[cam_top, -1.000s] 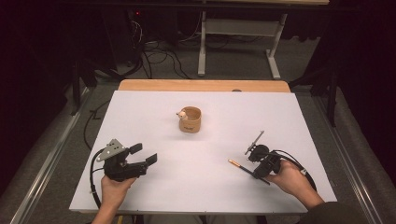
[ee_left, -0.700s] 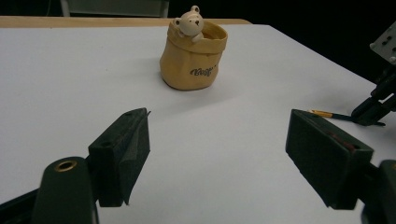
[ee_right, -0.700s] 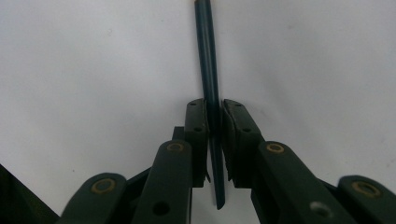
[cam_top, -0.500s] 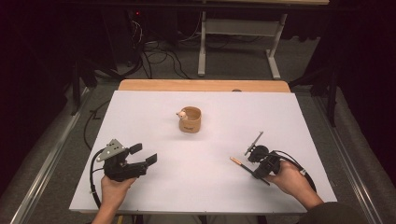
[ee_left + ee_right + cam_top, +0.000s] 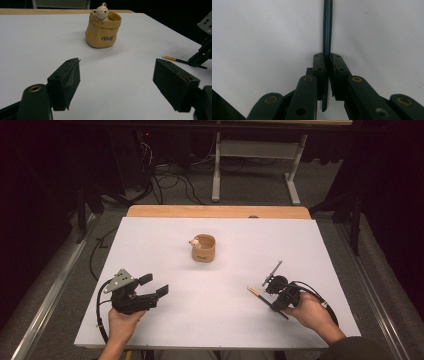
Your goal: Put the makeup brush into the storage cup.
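A tan pouch with a small bear figure at its rim stands upright in the middle of the white table. In the left gripper view the pouch is ahead, beyond the wide-apart jaws of my left gripper. That left gripper rests open near the front left, holding nothing. At the front right, my right gripper is shut on a dark pencil with an orange end, low over the table. The pencil runs straight out between the jaws of the right gripper.
A wooden strip borders the table's far edge. Beyond it are a grey stand's legs and cables on the floor. The left gripper view shows the pencil and the right gripper far to the right.
The right hand has shifted very slightly with the pencil still clamped. The left gripper has stayed put.
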`<action>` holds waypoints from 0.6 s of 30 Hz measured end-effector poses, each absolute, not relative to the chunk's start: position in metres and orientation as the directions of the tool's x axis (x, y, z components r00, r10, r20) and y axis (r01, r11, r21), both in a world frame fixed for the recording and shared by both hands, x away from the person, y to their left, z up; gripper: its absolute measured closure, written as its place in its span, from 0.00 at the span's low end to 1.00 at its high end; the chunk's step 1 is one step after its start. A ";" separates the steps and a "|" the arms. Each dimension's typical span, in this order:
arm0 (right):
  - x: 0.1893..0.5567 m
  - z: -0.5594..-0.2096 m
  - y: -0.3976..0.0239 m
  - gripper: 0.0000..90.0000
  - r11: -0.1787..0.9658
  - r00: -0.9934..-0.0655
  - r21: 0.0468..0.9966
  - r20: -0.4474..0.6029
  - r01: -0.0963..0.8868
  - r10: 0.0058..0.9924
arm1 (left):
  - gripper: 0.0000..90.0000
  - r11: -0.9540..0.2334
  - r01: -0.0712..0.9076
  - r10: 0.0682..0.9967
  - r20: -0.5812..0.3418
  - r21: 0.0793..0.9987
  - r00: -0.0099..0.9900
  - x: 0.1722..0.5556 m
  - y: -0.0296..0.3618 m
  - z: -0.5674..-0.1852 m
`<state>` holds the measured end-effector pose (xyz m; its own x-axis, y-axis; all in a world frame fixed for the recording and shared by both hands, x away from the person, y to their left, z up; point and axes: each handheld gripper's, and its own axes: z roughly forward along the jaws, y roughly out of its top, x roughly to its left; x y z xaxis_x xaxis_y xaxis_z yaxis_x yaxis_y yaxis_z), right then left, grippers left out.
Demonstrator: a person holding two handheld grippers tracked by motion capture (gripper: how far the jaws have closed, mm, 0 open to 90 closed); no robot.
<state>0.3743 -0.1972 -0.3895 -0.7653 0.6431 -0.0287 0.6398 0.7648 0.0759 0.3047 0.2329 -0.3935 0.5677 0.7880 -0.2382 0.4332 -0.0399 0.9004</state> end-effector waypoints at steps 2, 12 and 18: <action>0.375 -0.389 -0.198 0.95 0.772 -0.772 0.074 -0.034 0.631 0.634 | 0.25 -0.040 0.433 0.788 -0.238 0.900 0.567 0.305 0.233 -0.393; 0.373 -0.389 -0.199 0.95 0.771 -0.772 0.091 -0.031 0.631 0.635 | 0.25 -0.039 0.434 0.788 -0.239 0.900 0.567 0.305 0.233 -0.394; 0.371 -0.389 -0.199 0.96 0.763 -0.764 0.096 -0.035 0.640 0.645 | 0.25 -0.040 0.435 0.788 -0.239 0.900 0.567 0.305 0.233 -0.394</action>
